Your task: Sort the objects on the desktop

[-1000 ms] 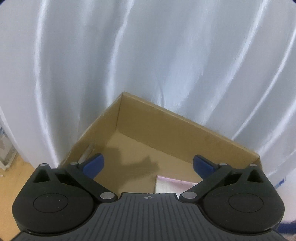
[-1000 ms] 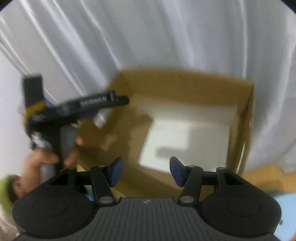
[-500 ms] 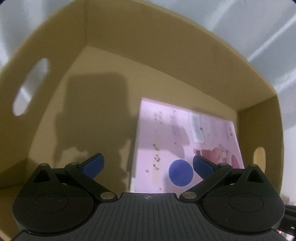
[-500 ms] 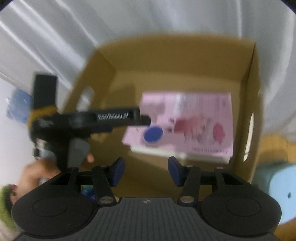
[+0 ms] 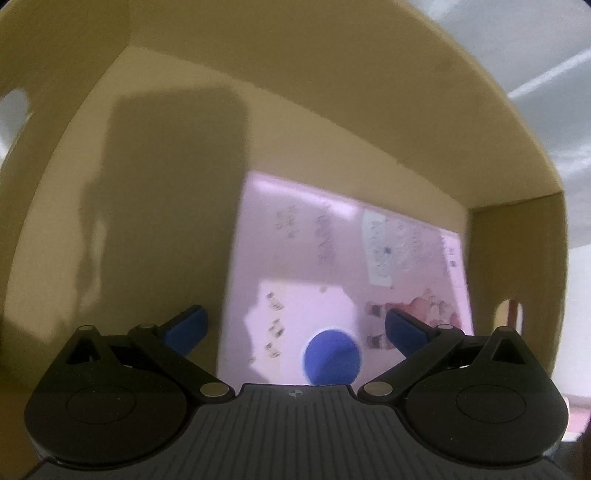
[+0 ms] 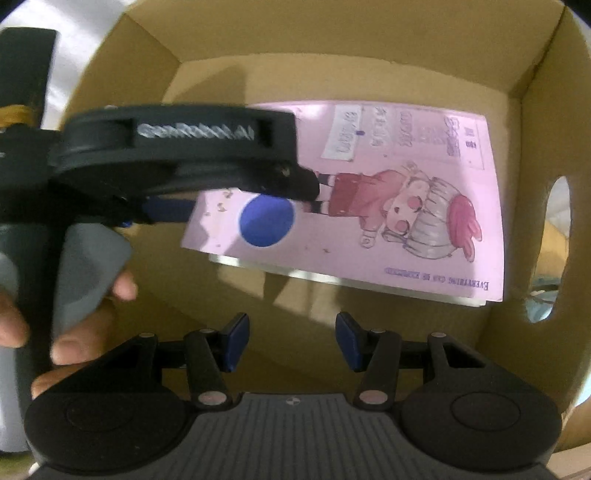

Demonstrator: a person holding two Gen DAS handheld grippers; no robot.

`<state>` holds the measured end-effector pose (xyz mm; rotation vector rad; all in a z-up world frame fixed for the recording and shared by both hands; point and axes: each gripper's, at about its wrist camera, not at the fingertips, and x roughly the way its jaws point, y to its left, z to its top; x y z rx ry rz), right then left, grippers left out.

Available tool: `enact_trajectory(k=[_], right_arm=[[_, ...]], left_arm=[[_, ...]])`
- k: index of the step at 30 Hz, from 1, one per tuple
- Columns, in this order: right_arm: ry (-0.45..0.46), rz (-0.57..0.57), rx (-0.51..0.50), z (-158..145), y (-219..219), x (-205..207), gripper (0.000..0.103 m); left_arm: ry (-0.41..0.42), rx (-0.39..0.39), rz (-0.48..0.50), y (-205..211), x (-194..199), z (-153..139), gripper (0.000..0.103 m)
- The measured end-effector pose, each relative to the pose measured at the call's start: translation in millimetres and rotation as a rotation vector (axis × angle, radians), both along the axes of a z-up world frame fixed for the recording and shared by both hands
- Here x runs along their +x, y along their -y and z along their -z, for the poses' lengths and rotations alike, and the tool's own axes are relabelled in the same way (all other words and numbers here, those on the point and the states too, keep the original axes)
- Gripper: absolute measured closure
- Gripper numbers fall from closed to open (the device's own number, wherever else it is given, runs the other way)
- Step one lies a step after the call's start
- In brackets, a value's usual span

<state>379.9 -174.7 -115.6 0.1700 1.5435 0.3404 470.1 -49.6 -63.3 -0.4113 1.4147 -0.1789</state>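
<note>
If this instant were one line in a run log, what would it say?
scene: pink book lying in cardboard box | blue disc on book | left gripper: jaws open, above disc | right gripper: jaws open, empty

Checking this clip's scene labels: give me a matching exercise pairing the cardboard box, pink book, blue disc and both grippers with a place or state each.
Things:
1. pink book
2. blue disc
3. cardboard box
4. left gripper
5. right gripper

Places or states:
A. lies on the book's cover
B. open, over bare box floor
C. holds the book
D. flat on the box floor
E. open, above the disc

Pairs: 1-D, 2-A, 3-C, 4-E, 5-B
</note>
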Motion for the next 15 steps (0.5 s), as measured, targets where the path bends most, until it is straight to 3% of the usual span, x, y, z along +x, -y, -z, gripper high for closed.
enact_trajectory(k=[7, 15], right_arm=[[-0.029, 0.019, 0.034, 12, 5, 11, 0.048], [0.010, 0.069, 0.079, 14, 13, 14, 0.048]], left_arm=[[0.027, -0.022, 0.060, 13, 7, 0, 0.000], [0.112, -0.084, 0.035, 4, 16, -5, 0.000]])
